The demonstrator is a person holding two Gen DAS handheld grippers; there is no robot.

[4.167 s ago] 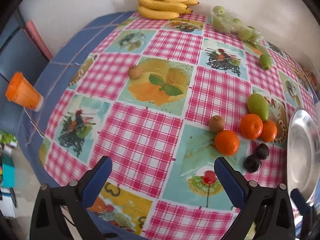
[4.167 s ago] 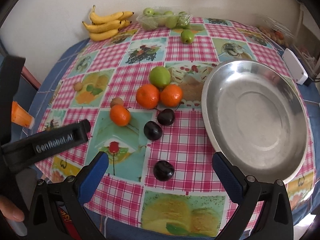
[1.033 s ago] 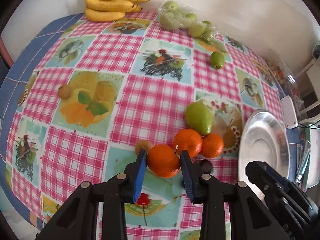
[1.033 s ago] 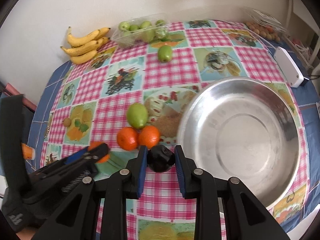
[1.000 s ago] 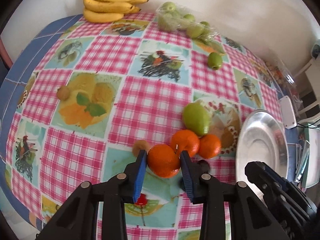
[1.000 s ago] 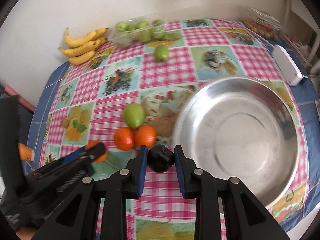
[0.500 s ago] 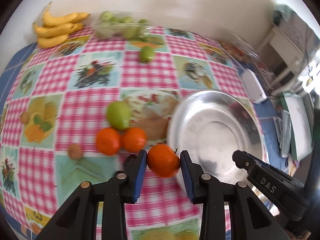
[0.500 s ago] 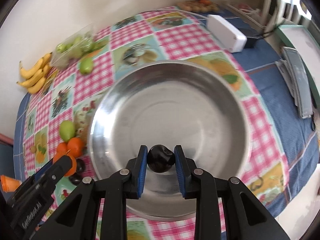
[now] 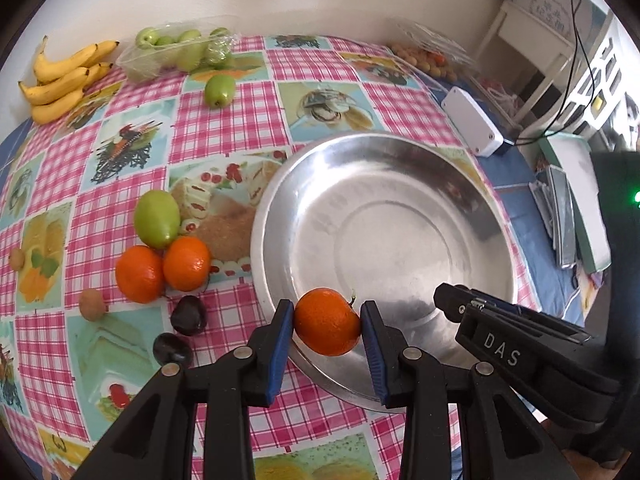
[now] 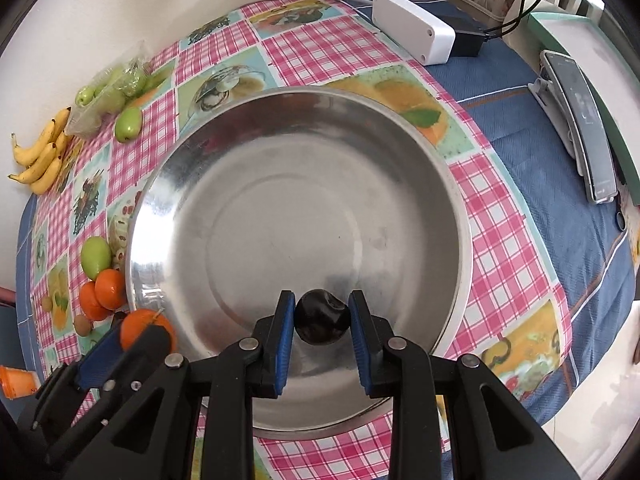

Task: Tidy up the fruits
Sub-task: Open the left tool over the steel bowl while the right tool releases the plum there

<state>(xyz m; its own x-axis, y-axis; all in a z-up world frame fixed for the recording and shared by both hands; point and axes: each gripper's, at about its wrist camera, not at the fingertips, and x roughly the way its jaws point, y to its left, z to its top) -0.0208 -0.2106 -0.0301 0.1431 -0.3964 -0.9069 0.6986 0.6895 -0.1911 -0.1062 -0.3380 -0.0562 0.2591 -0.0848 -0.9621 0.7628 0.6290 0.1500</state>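
Note:
My left gripper (image 9: pixel 327 322) is shut on an orange (image 9: pixel 327 322) and holds it over the near left rim of the steel bowl (image 9: pixel 384 184). My right gripper (image 10: pixel 322 316) is shut on a dark plum (image 10: pixel 320 317) and holds it over the near inside of the bowl (image 10: pixel 280 152). The bowl holds no fruit. On the cloth left of the bowl lie two oranges (image 9: pixel 160 266), a green mango (image 9: pixel 157 218), two dark plums (image 9: pixel 180 332) and a small brown fruit (image 9: pixel 92 304). The left gripper's orange also shows in the right wrist view (image 10: pixel 144 330).
Bananas (image 9: pixel 64 76), a bag of green fruit (image 9: pixel 180 50) and a loose green fruit (image 9: pixel 218 90) lie at the table's far side. A white box (image 9: pixel 472 120) and a packet of small fruit (image 9: pixel 424 56) sit beyond the bowl. A phone (image 10: pixel 580 120) lies at the right.
Both grippers have moved right with their fruit, from the cluster on the cloth to over the bowl. The right gripper has come further in over the bowl.

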